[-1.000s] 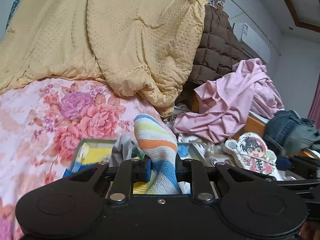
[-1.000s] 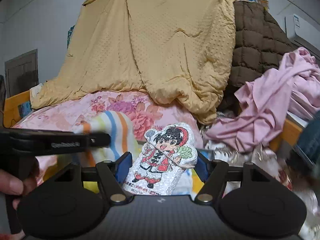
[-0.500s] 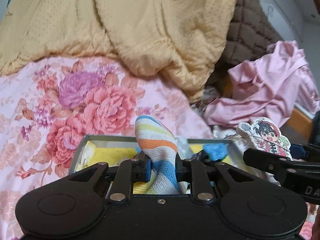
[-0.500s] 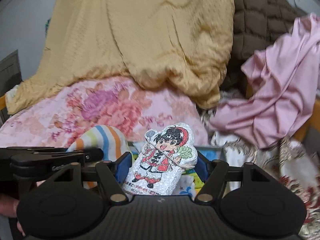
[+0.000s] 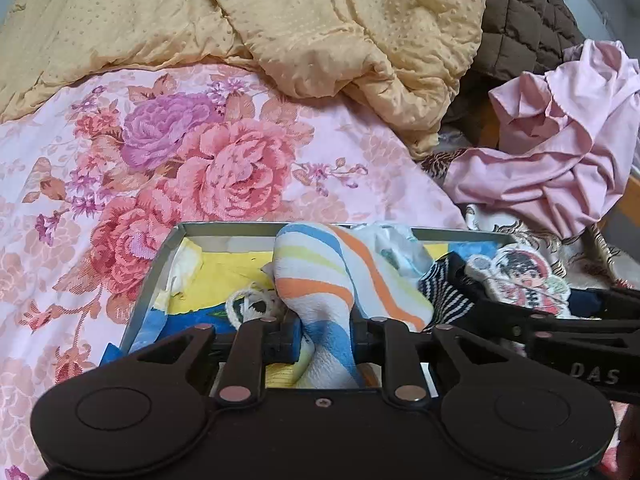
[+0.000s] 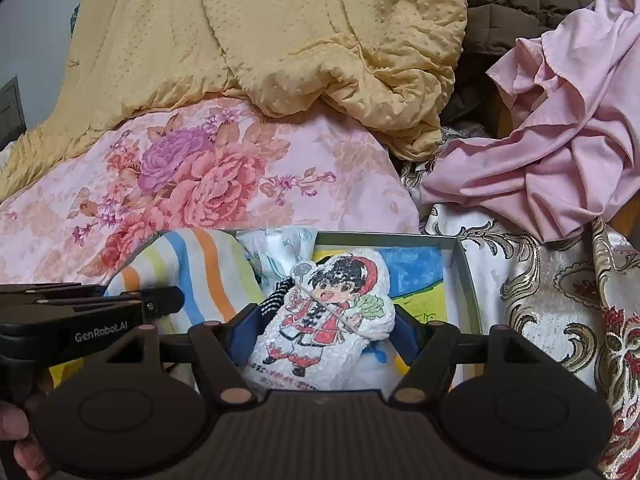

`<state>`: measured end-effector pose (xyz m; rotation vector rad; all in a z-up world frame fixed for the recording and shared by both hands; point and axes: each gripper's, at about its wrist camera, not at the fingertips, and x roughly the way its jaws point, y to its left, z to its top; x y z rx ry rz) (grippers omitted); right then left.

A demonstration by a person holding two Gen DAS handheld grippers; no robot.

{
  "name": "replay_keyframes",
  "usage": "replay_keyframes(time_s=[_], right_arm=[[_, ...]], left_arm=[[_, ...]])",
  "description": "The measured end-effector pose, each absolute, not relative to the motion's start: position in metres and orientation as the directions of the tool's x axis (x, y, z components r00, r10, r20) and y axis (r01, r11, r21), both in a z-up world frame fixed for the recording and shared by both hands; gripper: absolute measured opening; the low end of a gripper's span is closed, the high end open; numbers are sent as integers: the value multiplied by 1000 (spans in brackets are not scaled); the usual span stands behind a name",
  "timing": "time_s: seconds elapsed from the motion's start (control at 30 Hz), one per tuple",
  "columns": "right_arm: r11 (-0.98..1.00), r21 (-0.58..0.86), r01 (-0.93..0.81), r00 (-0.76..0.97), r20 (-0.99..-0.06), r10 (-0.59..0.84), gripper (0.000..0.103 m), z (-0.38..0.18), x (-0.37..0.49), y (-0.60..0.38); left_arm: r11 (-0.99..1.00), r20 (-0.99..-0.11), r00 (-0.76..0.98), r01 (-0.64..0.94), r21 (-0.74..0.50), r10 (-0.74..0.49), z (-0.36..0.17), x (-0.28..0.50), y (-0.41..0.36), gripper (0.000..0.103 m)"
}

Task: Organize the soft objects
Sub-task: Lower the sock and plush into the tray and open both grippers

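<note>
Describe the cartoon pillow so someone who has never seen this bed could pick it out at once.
Start at the floral pink bedspread and drop to the grey metal tray lying on it. Over the tray's right half, the right gripper clamps a small white cushion, the cartoon pillow. Unlike the striped pastel sock beside it, it shows a black-haired cartoon child in a red hat.

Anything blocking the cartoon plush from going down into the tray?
Partly. The right tool holds the cartoon plush over the tray, where a black-and-white striped sock lies beside it; the bare floor lies further right.
</note>
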<state>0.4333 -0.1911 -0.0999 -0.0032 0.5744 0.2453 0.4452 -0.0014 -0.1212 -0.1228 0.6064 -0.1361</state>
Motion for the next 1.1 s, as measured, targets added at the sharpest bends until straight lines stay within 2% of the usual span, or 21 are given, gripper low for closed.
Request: replay_keyframes(time_s=[0.1, 0.23, 0.3, 0.43, 0.57, 0.7, 0.83, 1.1], right_arm=[[971, 76, -228, 823, -518, 234, 81, -95, 427, -195], [970, 89, -227, 827, -507, 240, 82, -87, 421, -199], [968, 100, -228, 833, -495, 247, 84, -81, 416, -202], [964, 102, -244, 839, -476, 263, 89, -72, 403, -204], [961, 111, -253, 844, -460, 276, 96, -62, 387, -207], [958, 96, -270, 852, -440, 285, 100, -51, 369, -209], [953, 112, -280, 856, -421, 301, 102, -40, 355, -212], [949, 129, -289, 859, -404, 316, 102, -27, 336, -213]], left_arm=[[984, -548, 821, 86, -154, -157, -119, 442, 1, 27], [983, -534, 830, 85, -160, -158, -112, 437, 3, 31], [984, -529, 834, 86, -157, -157, -108, 431, 4, 36], [985, -509, 847, 91, -145, -153, -100, 416, 6, 52], [986, -496, 857, 72, -152, -139, -96, 401, 9, 77], [988, -499, 857, 66, -142, -129, -94, 388, 11, 83], [986, -482, 867, 57, -154, -126, -88, 371, 13, 97], [989, -462, 878, 76, -124, -125, -74, 346, 8, 102]])
